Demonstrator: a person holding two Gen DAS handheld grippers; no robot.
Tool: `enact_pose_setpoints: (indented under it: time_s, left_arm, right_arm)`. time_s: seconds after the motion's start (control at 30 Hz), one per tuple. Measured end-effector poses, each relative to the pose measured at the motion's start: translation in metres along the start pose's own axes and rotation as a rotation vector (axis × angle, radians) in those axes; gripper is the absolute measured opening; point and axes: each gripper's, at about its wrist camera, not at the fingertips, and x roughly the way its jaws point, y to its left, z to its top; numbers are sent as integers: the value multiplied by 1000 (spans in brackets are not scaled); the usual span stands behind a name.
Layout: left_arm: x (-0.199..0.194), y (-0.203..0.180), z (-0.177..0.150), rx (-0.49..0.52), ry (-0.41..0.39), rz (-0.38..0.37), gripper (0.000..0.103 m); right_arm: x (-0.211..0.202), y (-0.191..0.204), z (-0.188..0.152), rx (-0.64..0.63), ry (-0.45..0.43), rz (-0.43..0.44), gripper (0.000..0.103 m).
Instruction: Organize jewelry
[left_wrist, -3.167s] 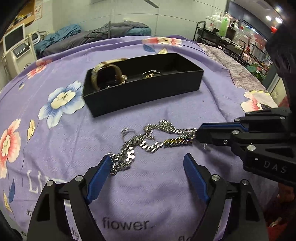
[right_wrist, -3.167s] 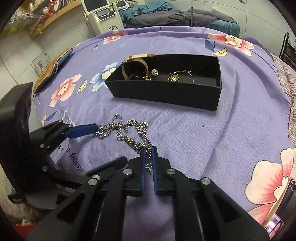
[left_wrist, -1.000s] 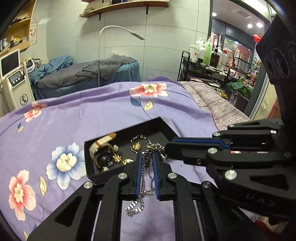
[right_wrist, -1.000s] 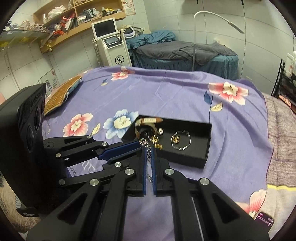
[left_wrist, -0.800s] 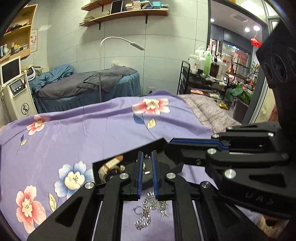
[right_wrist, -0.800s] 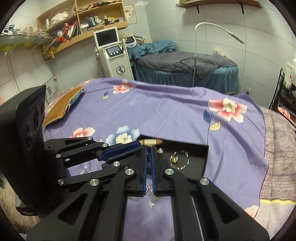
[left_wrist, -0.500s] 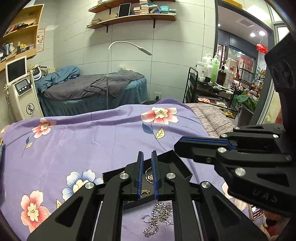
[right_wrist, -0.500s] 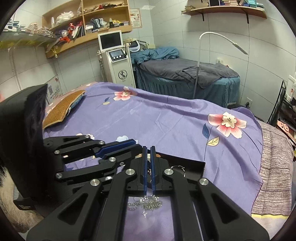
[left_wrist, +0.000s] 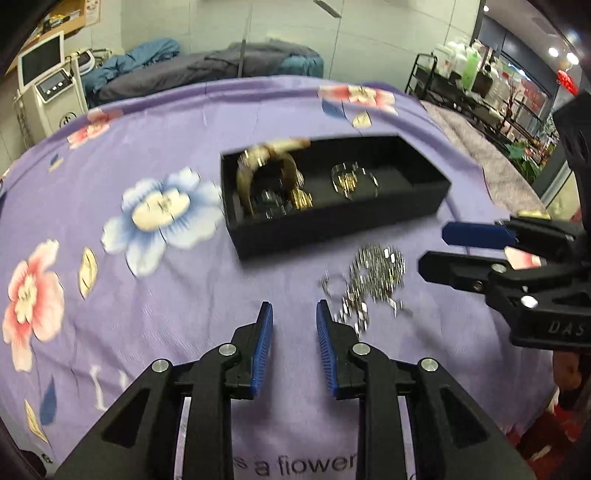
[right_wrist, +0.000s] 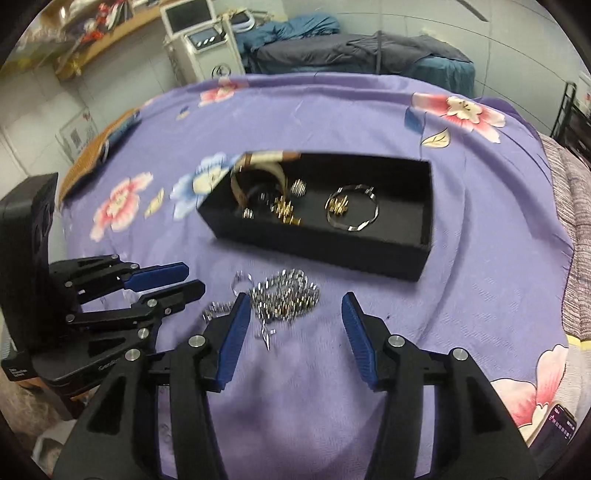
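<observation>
A silver chain (left_wrist: 369, 280) lies in a loose heap on the purple flowered cloth, just in front of the black tray (left_wrist: 424, 206). It also shows in the right wrist view (right_wrist: 284, 295), between my right fingers. The black tray (right_wrist: 426, 236) holds a tan-strap watch (right_wrist: 258, 173), gold pieces (right_wrist: 284, 212) and a silver bangle (right_wrist: 352, 210). My left gripper (left_wrist: 294, 325) is partly open and empty, left of the chain. My right gripper (right_wrist: 295, 317) is wide open and empty, straddling the chain.
A woven tan mat (right_wrist: 96, 155) lies at the cloth's far left edge. A phone (right_wrist: 559, 424) lies at the right edge. A treatment bed (right_wrist: 351, 55), a white machine (left_wrist: 48, 88) and a shelf cart (left_wrist: 461, 85) stand beyond the table.
Both grippers were shut on the chain and raised high. Now both are down near the cloth and open, and the chain lies heaped in front of the tray.
</observation>
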Motion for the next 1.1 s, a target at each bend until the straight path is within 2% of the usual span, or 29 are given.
enact_pose_setpoints:
  time_s: [0.1, 0.13, 0.17, 0.23, 0.53, 0.63, 0.7, 0.8, 0.87, 0.93, 1.1]
  left_arm:
    - [4, -5, -12, 15, 12, -25, 38]
    - [4, -6, -13, 22, 11, -26, 47]
    - [5, -7, -14, 34, 7, -16, 51]
    - [7, -10, -16, 60, 8, 8, 51]
    - [11, -24, -16, 96, 3, -13, 50]
    - [13, -27, -16, 113, -15, 1, 49]
    - [14, -27, -15, 104, -20, 2, 49]
    - [12, -31, -16, 111, -30, 7, 36]
    - [11, -33, -16, 115, -30, 7, 21]
    - [10, -35, -16, 119, -27, 14, 13]
    - [3, -36, -16, 94, -20, -23, 10]
  right_arm:
    - [16, 6, -7, -70, 35, -20, 52]
    - [20, 6, -8, -81, 40, -26, 52]
    - [24, 6, -8, -93, 47, -37, 52]
    - [28, 4, -9, -112, 49, -44, 52]
    - [42, 17, -1, -210, 49, -63, 52]
    - [44, 18, 0, -209, 39, -70, 42]
    - [42, 17, 0, -202, 36, -67, 38]
    - [39, 14, -4, -181, 30, -53, 38]
    - [37, 13, -5, -165, 29, -47, 37]
    - [32, 11, -8, -135, 29, -35, 37]
    - [18, 7, -14, -66, 30, 0, 37]
